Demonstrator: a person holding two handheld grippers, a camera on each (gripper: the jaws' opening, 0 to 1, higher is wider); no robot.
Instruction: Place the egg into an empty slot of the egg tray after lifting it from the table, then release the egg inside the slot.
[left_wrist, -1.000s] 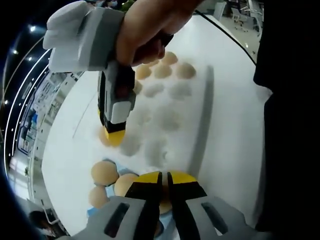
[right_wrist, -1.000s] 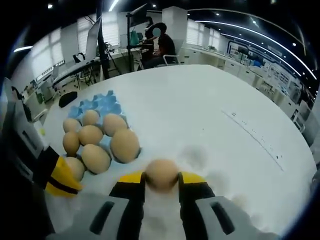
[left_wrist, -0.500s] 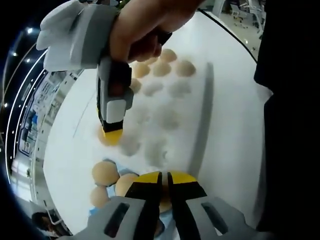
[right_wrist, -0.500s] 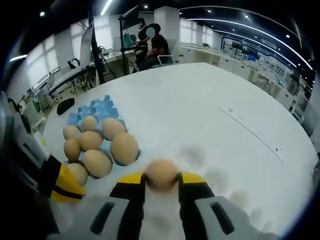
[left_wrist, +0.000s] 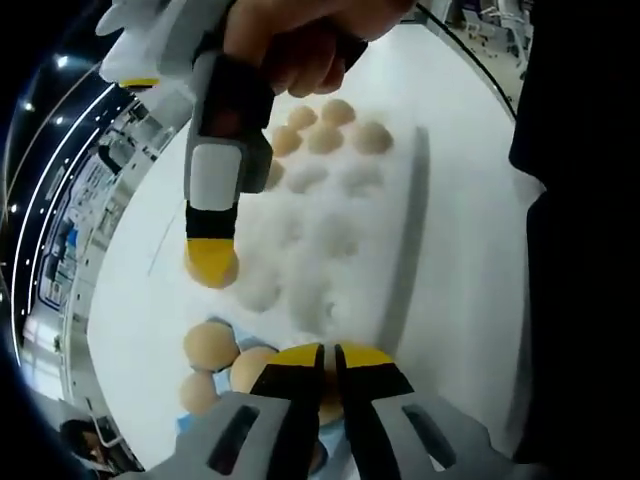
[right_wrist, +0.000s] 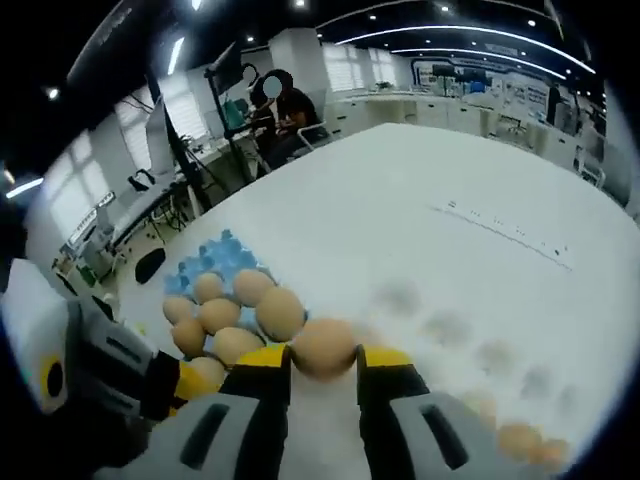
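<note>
Tan-shelled egg (right_wrist: 322, 346) sits clamped between the yellow-tipped jaws of the right gripper (right_wrist: 322, 365), raised off the white table (right_wrist: 420, 230). In the left gripper view the same gripper (left_wrist: 211, 262) is seen from outside, a hand (left_wrist: 300, 40) on its grip, the egg (left_wrist: 222, 270) showing just behind the yellow tip.

Count, right gripper view: blue egg tray (right_wrist: 215, 258) near the table's left edge, five eggs (right_wrist: 280, 312) seated in it, possibly a sixth partly hidden behind the other tool; empty blue cups lie at the tray's far end. Two loose eggs (right_wrist: 520, 440) lie on the table near the lower right rim.

Count, left gripper view: about five loose eggs (left_wrist: 325, 138) clustered on the table toward its far edge; three eggs (left_wrist: 208, 344) in the tray beside the left gripper (left_wrist: 328, 372).

Left gripper: jaws nearly together, only a thin slit between them, nothing visibly gripped; its yellow tips lie over the tray area.

Two seated people (right_wrist: 285, 110) at the far desks.
</note>
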